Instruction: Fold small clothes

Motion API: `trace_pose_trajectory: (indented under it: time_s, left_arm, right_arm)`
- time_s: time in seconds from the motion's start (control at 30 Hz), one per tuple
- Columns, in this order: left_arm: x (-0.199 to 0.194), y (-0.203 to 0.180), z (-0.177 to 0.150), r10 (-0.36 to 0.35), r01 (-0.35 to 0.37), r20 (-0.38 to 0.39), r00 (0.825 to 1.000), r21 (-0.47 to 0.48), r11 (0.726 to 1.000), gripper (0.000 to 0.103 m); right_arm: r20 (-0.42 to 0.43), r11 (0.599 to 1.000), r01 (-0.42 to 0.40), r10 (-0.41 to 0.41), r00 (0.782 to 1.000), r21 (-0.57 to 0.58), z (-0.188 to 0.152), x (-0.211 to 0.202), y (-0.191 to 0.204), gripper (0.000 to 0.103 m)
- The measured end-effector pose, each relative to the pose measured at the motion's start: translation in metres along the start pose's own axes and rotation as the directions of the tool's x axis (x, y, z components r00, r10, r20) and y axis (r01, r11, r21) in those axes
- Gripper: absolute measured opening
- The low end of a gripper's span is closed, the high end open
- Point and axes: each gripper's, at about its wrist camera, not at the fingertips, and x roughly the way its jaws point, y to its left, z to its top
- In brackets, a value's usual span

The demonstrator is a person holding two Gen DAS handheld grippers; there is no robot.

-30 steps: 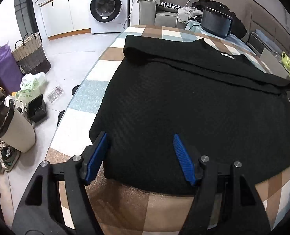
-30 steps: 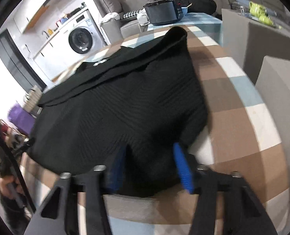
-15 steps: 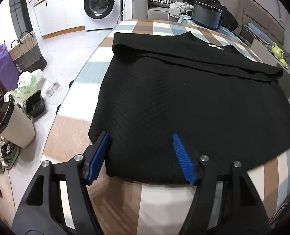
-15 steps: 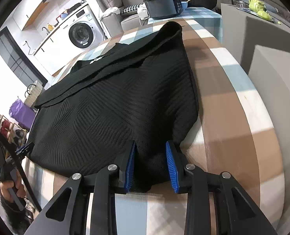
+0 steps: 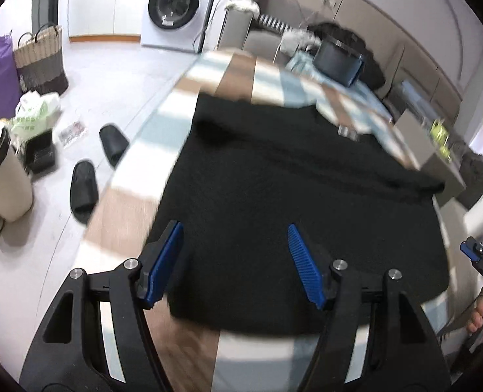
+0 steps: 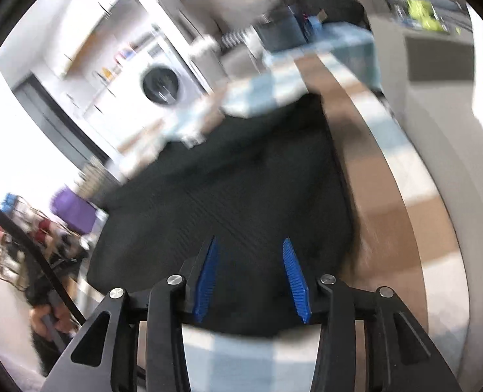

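A black knitted garment [image 5: 293, 192] lies flat on the checked table [image 5: 123, 225], its far part folded over into a band. My left gripper [image 5: 234, 254] is open and hovers above the garment's near left corner, holding nothing. In the right wrist view the same garment [image 6: 241, 189] fills the middle. My right gripper [image 6: 248, 268] is open above the garment's near right corner and holds nothing. Both views are blurred by motion.
A dark box [image 5: 337, 60] stands at the table's far end. On the floor at left are two black slippers [image 5: 84, 189], a beige bin [image 5: 3, 183] and a woven basket [image 5: 40, 58]. A grey cabinet [image 6: 437, 75] borders the table's right side.
Both grippers have lifted and pulled back from the garment's near edge. The right gripper, nearly closed around the hem half a second ago, has opened wider. The garment stays flat.
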Motion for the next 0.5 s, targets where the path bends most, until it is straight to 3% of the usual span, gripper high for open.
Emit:
trace_pose_trajectory:
  time_s: [0.03,0.07,0.13,0.27,0.5]
  left_arm:
    - [0.0,0.0,0.009,-0.01,0.01,0.007,1.0,0.0,1.0,0.064]
    - [0.003,0.0,0.02,-0.028,0.028,0.01,1.0,-0.006,1.0,0.065]
    - [0.012,0.004,0.041,-0.04,0.041,0.017,0.999,-0.026,0.999,0.065]
    - [0.031,0.019,0.082,-0.029,0.036,0.068,0.997,-0.098,0.995,0.065]
    - [0.089,0.047,0.118,-0.066,0.058,-0.03,0.997,-0.225,0.973,0.065]
  right_arm:
    - [0.051,0.999,-0.043,0.044,0.998,-0.012,0.008,-0.004,0.002,0.043]
    - [0.09,0.996,-0.088,0.089,0.992,-0.014,0.018,-0.005,0.002,0.05]
    - [0.117,0.99,-0.143,0.141,0.983,0.013,0.033,-0.001,-0.001,0.06]
    - [0.121,0.974,-0.173,0.156,0.98,0.144,0.059,0.028,-0.019,0.06]
    - [0.072,0.916,-0.214,0.202,0.977,0.34,0.079,0.078,-0.06,0.06]
